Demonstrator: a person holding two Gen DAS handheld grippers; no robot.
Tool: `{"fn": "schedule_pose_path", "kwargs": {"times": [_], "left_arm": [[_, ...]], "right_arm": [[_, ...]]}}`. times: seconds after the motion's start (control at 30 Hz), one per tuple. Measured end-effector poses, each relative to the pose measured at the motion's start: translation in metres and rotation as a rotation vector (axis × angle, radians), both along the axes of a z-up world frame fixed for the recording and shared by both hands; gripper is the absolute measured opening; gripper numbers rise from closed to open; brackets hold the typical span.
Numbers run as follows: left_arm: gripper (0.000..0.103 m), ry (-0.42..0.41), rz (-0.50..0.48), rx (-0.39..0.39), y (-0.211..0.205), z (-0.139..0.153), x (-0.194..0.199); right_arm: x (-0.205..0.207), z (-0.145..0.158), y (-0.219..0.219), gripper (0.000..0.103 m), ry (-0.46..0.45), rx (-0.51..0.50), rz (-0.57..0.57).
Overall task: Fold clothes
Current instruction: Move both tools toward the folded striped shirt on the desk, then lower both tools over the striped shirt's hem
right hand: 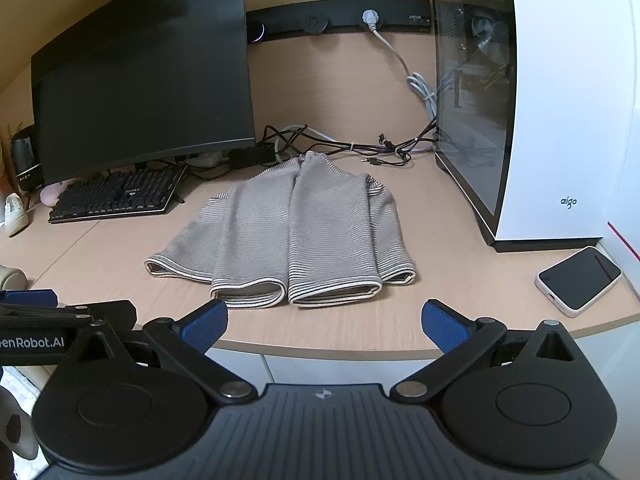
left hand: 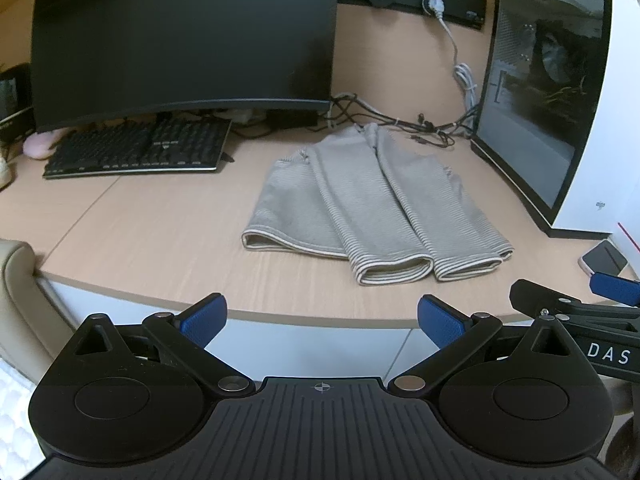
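A grey striped garment [left hand: 360, 204] lies on the wooden desk [left hand: 160, 240], both sleeves folded in over the body, cuffs toward the front edge. It also shows in the right wrist view [right hand: 304, 232]. My left gripper [left hand: 322, 316] is open and empty, held off the desk's front edge, short of the cuffs. My right gripper [right hand: 324, 322] is open and empty, also just off the front edge, in front of the cuffs. Its tip shows at the right of the left wrist view [left hand: 576, 300].
A black monitor [left hand: 180, 36] and a keyboard [left hand: 136, 152] stand at the back left. A white computer case [right hand: 532, 100] stands at the right, cables [right hand: 360, 148] behind the garment. A phone [right hand: 576, 280] lies at the front right. A chair arm [left hand: 16, 280] is at the left.
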State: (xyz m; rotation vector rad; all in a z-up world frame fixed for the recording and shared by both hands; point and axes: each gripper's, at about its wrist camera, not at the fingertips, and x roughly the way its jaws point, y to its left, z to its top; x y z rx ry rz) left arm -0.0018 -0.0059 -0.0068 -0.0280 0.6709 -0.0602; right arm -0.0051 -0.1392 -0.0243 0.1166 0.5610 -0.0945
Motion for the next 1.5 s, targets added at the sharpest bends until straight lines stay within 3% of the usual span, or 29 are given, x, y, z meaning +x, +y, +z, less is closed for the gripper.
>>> {"fn": "schedule_pose_path", "kwargs": {"times": [1.23,1.5], "left_arm": [[0.103,0.094,-0.008,0.017,-0.016,-0.022,0.034],[0.103,0.151,-0.080,0.023,-0.020,-0.036,0.064]], "right_arm": [[0.031,-0.021,-0.018,0.103,0.084,0.039,0.002],[0.049,-0.031,-0.027,0.103,0.124,0.065,-0.042]]}}
